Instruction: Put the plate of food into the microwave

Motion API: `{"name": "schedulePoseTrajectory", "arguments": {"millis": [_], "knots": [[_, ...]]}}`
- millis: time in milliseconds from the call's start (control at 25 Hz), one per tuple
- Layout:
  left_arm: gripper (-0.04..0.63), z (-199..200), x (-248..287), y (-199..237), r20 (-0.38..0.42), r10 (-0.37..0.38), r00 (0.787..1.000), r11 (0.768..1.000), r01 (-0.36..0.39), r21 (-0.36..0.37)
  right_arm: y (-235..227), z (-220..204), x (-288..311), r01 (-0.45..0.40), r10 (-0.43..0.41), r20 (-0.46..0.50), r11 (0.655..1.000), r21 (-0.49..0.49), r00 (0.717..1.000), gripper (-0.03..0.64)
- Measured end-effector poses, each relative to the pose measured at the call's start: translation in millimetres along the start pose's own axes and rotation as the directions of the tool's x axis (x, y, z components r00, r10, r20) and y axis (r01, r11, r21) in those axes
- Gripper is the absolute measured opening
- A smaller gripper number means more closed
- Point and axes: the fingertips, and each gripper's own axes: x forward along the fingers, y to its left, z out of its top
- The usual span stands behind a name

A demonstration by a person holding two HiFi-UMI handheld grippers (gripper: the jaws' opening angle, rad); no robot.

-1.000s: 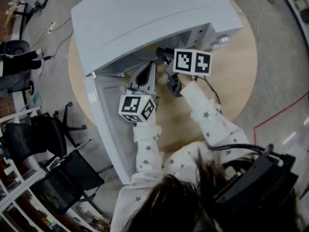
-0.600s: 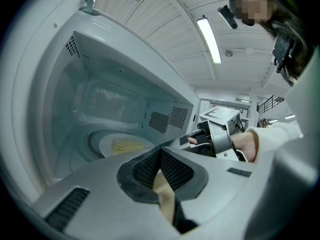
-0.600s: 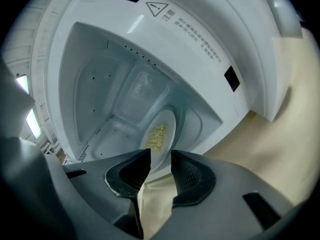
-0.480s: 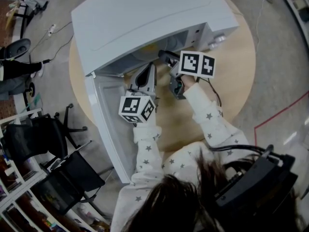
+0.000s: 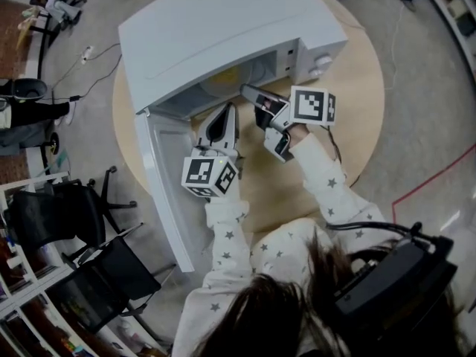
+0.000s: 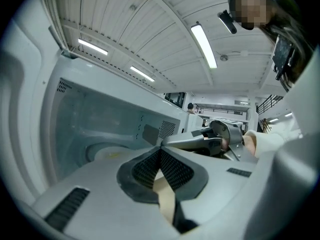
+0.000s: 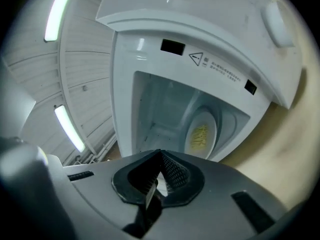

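The white microwave point(image 5: 223, 28) stands on a round wooden table point(image 5: 357, 125) with its door point(image 5: 160, 192) swung open to the left. The plate of yellow food point(image 7: 201, 134) rests on the turntable inside, and its edge also shows in the head view point(image 5: 222, 82). My left gripper point(image 5: 227, 110) is shut and empty just outside the opening, its jaws point(image 6: 160, 151) pointing into the cavity. My right gripper point(image 5: 247, 90) hovers at the mouth of the cavity beside it. Its jaws point(image 7: 160, 156) are closing and meet with nothing between them.
The open door juts over the table's left edge. Black chairs point(image 5: 82, 222) and shelving stand on the floor at the left. Cables point(image 5: 97, 58) trail behind the microwave, and a red tape line point(image 5: 439, 177) marks the floor at the right.
My right gripper has drawn back from the microwave opening and shifted a little right. The left gripper has stayed in place in front of the cavity.
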Motion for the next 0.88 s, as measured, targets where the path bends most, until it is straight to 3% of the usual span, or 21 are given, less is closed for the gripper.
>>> {"name": "schedulePoseTrajectory", "arguments": {"millis": [240,600,880], "knots": [[0.002,22.5,-17.1,-25.0,0.032,-0.013,0.999,1.0,0.012,0.019,29.9,-2.5,-25.7,-0.094,0.096,-0.025,0.993,0.069,0.995,0.006],[0.002,34.2,-48.1,-79.1,-0.016,-0.115,0.993,0.992,0.116,0.055,89.3,-22.5,-80.2,-0.308,0.328,-0.06,0.926,0.217,0.943,0.006],[0.002,39.7,-66.0,-109.1,-0.029,-0.148,0.989,0.986,0.15,0.068,91.0,-38.3,-117.6,-0.352,0.372,-0.012,0.888,0.295,0.928,0.006]]}}
